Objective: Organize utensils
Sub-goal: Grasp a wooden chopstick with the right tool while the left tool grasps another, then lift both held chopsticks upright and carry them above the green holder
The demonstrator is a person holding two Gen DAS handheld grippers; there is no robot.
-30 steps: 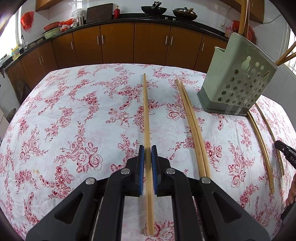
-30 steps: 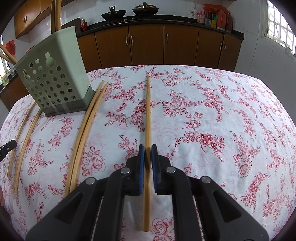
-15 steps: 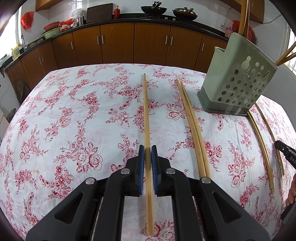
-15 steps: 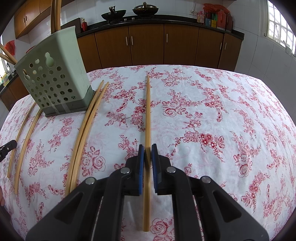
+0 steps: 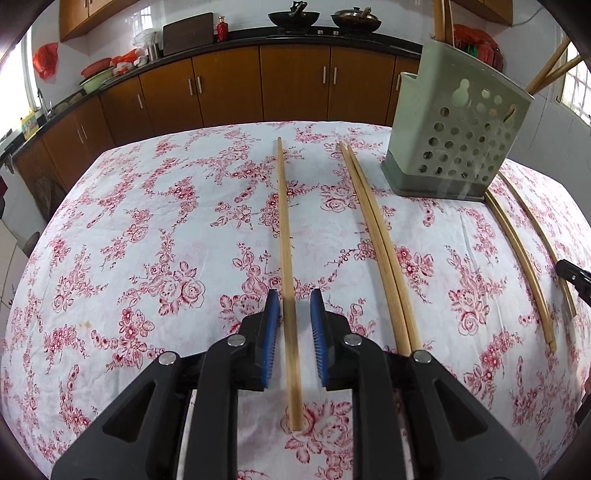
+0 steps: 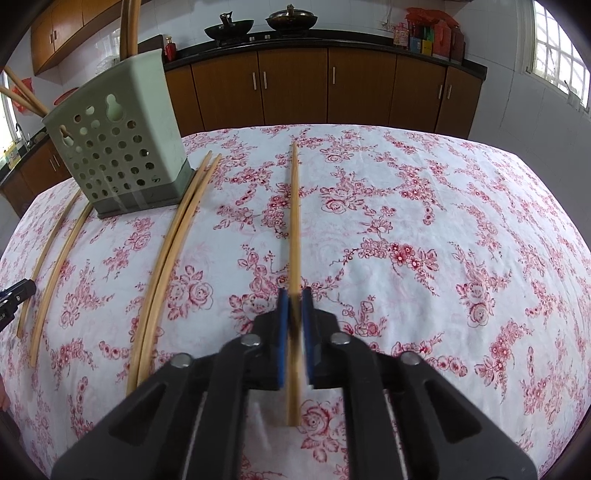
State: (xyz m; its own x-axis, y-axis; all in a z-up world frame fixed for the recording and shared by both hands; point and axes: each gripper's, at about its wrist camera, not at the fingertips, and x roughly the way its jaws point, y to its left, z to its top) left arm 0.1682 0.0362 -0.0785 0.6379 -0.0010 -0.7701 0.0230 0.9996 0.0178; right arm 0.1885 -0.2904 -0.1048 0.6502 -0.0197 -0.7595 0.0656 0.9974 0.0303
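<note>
This is a kitchen in a home. Brown wooden cupboard doors with thin metal handles [image 5: 229, 81] run along the wall under a long black countertop [image 6: 325, 40]. Two dark cooking pans [image 5: 293, 16] sit on the stove at the back. A small red bottle [image 5: 222, 27] and a dark brown chopping board [image 5: 188, 37] stand on the counter. The walls are white tile [image 6: 513, 107], and a window with bars [image 6: 554, 44] lets in daylight. In front is a table with a white cloth covered in red roses [image 5: 147, 229].
</note>
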